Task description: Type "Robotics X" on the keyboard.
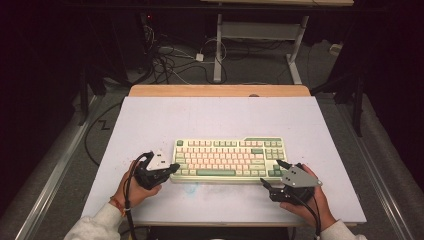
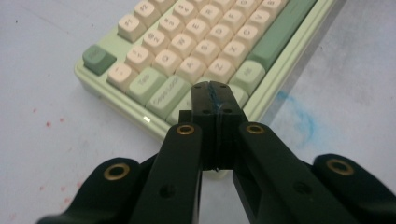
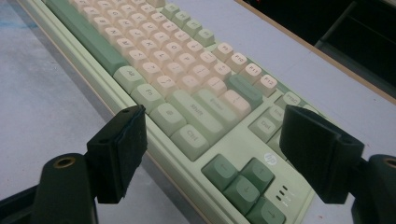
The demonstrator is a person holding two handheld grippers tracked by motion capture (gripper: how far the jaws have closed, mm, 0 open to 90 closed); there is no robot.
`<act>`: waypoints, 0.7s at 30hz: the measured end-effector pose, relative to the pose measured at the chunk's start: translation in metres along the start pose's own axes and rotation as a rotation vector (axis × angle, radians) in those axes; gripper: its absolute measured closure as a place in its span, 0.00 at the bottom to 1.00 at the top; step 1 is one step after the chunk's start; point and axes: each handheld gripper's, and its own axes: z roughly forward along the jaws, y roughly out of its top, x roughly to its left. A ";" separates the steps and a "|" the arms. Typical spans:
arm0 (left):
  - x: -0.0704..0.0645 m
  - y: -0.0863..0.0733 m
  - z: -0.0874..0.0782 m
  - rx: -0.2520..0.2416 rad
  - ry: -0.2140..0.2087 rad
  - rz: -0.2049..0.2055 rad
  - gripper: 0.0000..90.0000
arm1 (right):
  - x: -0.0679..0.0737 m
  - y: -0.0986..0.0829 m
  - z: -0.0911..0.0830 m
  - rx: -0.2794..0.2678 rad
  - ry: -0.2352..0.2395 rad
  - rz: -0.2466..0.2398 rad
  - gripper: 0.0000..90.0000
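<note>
Pale table [image 1: 150, 120], dark room behind. Keyboard [image 1: 227, 160] lies between both tongs: left gripper [image 1: 172, 168] closed, empty, tips at its left end; right gripper [image 1: 270, 176] wide open over its right corner.

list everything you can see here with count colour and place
keyboard: 1, pale green case with cream and green keys, near middle of the table, between the two grippers
table: 1, light grey top with a wooden far edge, some blue and red specks near the keyboard
cables: several, dark and white, on the floor beyond the table
desk frame: 1, white legs, behind the table
left gripper: 1, black, jaws closed, tips at the keyboard's left end
right gripper: 1, black with a grey plate, jaws apart, at the keyboard's right front corner
hands: 2, holding the grippers, at the near edge
</note>
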 end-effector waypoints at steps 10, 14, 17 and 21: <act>0.002 0.027 0.022 0.015 -0.023 0.023 0.98 | 0.000 0.000 0.001 0.002 0.004 -0.002 0.26; 0.002 0.035 0.032 0.033 -0.027 0.036 0.98 | 0.000 0.000 0.001 0.004 0.007 -0.002 0.26; 0.004 0.038 0.037 0.042 -0.034 0.038 0.98 | 0.000 -0.001 0.001 0.004 0.008 -0.005 0.26; 0.005 0.041 0.043 0.052 -0.028 0.039 0.98 | 0.000 -0.001 0.001 0.005 0.009 -0.001 0.26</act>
